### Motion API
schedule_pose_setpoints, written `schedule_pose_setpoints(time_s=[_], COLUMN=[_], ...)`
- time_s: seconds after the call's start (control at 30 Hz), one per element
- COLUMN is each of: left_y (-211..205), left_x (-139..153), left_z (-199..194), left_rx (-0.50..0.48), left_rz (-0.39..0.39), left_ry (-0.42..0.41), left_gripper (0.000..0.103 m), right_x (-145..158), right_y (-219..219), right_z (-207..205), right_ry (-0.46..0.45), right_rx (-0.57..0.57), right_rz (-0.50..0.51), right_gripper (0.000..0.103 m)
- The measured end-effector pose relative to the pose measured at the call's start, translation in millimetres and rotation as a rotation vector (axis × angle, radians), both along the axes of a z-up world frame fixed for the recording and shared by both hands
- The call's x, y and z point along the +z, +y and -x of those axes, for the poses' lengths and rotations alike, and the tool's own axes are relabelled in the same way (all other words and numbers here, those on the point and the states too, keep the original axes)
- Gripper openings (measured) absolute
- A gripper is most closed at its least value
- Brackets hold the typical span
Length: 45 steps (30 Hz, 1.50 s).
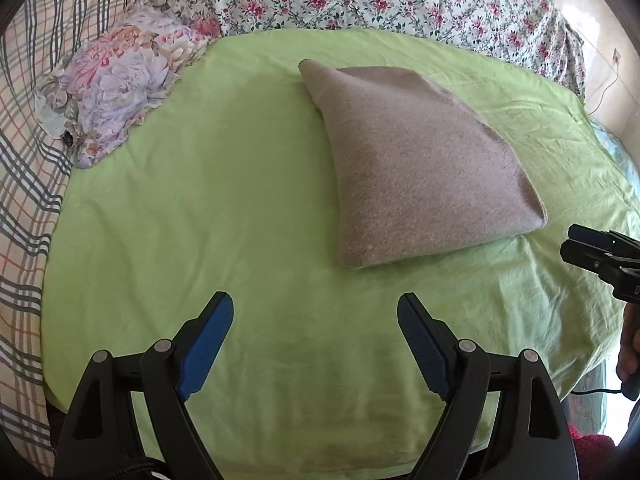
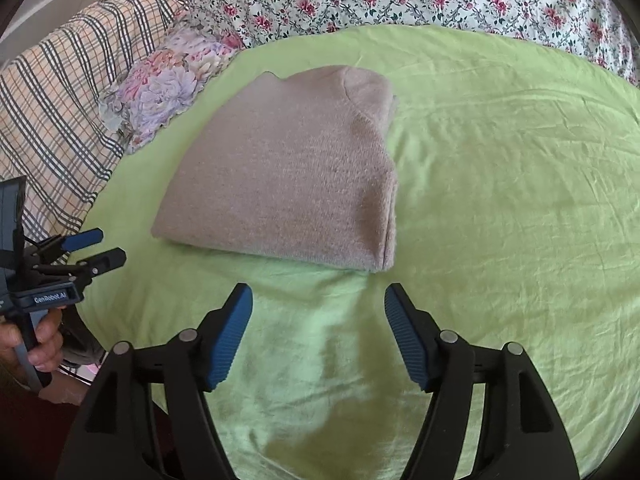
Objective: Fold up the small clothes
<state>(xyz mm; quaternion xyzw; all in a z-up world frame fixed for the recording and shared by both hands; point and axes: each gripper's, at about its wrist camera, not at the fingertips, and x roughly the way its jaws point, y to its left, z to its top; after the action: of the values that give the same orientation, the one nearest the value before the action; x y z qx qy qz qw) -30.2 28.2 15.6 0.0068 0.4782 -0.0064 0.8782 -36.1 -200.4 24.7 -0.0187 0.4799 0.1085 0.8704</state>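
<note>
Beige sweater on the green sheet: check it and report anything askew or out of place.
Nothing serious. The beige sweater lies folded in a compact stack on the green sheet, though its layered edges at one side do not line up exactly. Both the left gripper and right gripper are open, apart from it.

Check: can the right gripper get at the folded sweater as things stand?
Probably yes. The right gripper is open and points at the sweater, whose near edge lies just ahead of its fingertips, with only bare green sheet between. The left gripper sits off to the side.

Black jaws, ribbed blue pads [image 2: 232,336].
</note>
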Motion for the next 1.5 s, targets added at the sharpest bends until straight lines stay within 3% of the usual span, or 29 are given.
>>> schedule_pose_setpoints(time_s=[0.2,0.63,1.17,1.5], left_y=[-6,-20,-12,1], left_x=[8,13,23,23], left_z=[-16,-41,-63,-95], left_rx=[0.001,0.012,0.034,0.056], left_rz=[-0.041,-0.113,-0.098,-0.023], left_ry=[-0.028,-0.010,-0.025,-0.032], left_gripper=[0.085,0.086,0.086,0.088], right_x=[7,1,11,1], right_y=[0,10,16,-25], right_z=[-14,-32,-66,-126], right_ry=[-0.049,-0.007,-0.023,0.008], right_rx=[-0.021,0.001,0.022,-0.106], right_rz=[-0.011,-0.005,-0.028,-0.238], right_gripper=[0.077,0.077,0.078,0.078])
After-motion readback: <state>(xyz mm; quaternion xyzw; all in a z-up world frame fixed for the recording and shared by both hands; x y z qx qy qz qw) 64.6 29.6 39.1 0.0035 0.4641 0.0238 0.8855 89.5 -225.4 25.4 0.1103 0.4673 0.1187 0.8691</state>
